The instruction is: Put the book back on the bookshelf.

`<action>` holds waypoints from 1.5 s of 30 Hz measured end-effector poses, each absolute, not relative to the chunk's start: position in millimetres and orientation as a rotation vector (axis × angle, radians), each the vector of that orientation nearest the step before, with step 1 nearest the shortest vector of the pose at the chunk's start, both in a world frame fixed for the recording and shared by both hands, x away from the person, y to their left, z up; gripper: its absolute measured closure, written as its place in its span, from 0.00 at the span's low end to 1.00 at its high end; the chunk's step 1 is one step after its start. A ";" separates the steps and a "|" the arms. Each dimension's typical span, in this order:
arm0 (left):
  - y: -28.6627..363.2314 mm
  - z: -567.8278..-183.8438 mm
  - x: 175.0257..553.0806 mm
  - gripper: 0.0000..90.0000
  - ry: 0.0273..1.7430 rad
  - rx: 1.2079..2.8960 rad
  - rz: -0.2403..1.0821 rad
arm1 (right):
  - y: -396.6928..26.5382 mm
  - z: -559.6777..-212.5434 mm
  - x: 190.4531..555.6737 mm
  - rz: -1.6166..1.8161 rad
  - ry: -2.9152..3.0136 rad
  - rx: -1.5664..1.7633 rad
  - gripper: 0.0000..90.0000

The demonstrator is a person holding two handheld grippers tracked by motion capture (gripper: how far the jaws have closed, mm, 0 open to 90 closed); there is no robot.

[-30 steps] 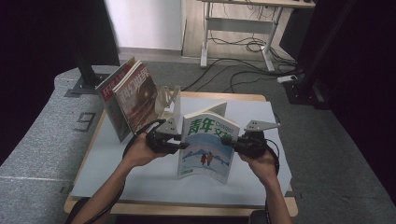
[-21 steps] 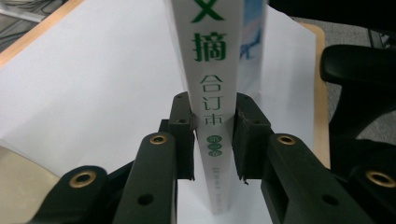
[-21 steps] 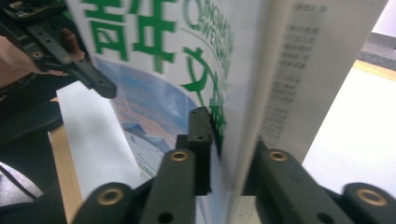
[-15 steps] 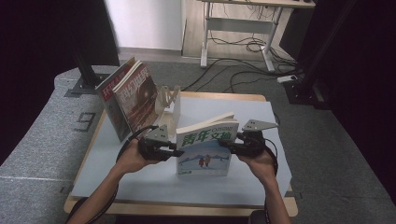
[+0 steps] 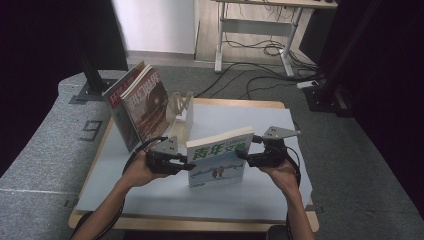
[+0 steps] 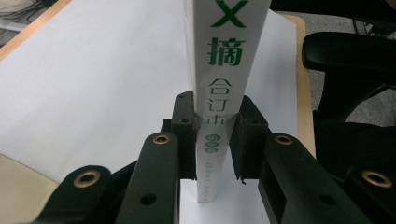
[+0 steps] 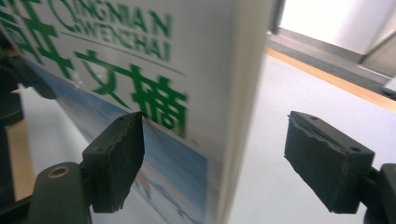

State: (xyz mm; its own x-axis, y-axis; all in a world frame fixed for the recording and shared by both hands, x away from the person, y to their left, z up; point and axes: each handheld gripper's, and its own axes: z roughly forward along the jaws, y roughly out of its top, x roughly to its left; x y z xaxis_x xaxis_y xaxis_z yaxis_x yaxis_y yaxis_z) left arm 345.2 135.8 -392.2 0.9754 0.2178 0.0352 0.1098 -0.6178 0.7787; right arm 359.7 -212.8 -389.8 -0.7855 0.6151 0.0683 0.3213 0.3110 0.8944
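1. Book point(image 5: 218, 159) stands upright on its bottom edge on the bench point(image 5: 260, 192), near the front edge, long axis vertical, cover facing the person.
2. Left tool point(image 5: 186, 165) clamps the spine; pads point(image 6: 186, 135) press both sides.
3. Right tool point(image 5: 241, 154) straddles the page edge; jaws have just been opening, pads point(image 7: 116, 158) clear of the book.
4. Judgement: the left tool alone carries it toward the leaning magazines point(image 5: 137, 105) at far left.

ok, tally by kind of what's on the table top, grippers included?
Books: 3, the green-titled book held upright, plus two leaning books at the back left.
Bookstand: 1, pale stand beside them.
White sheet: 1.
Grippers: 2, left gripper, right gripper.
Total: 7.
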 end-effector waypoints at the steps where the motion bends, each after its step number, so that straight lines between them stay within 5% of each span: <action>1: 135.8 -392.1 345.2 0.82 0.227 2.242 0.158 | -211.6 -388.9 359.6 1.468 2.306 0.829 0.28; 11: 133.3 -389.2 348.7 0.79 0.242 2.260 0.191 | -209.6 -382.9 355.9 1.448 2.340 0.823 0.53; 22: 110.3 -374.8 354.7 0.72 0.257 2.213 0.141 | -212.7 -382.2 352.4 1.467 2.350 0.794 0.56; 45: 103.3 -373.8 355.1 0.82 0.344 2.223 0.173 | -212.9 -384.1 352.4 1.469 2.340 0.791 0.52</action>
State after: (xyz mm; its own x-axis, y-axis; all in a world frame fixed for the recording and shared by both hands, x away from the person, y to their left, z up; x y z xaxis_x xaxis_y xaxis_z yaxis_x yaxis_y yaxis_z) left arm 355.1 103.3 -373.8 0.9524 0.3049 0.0053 0.1862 -0.5950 0.7818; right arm 352.4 -212.9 -384.1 -0.8155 0.5755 0.0613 0.3052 0.3375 0.8905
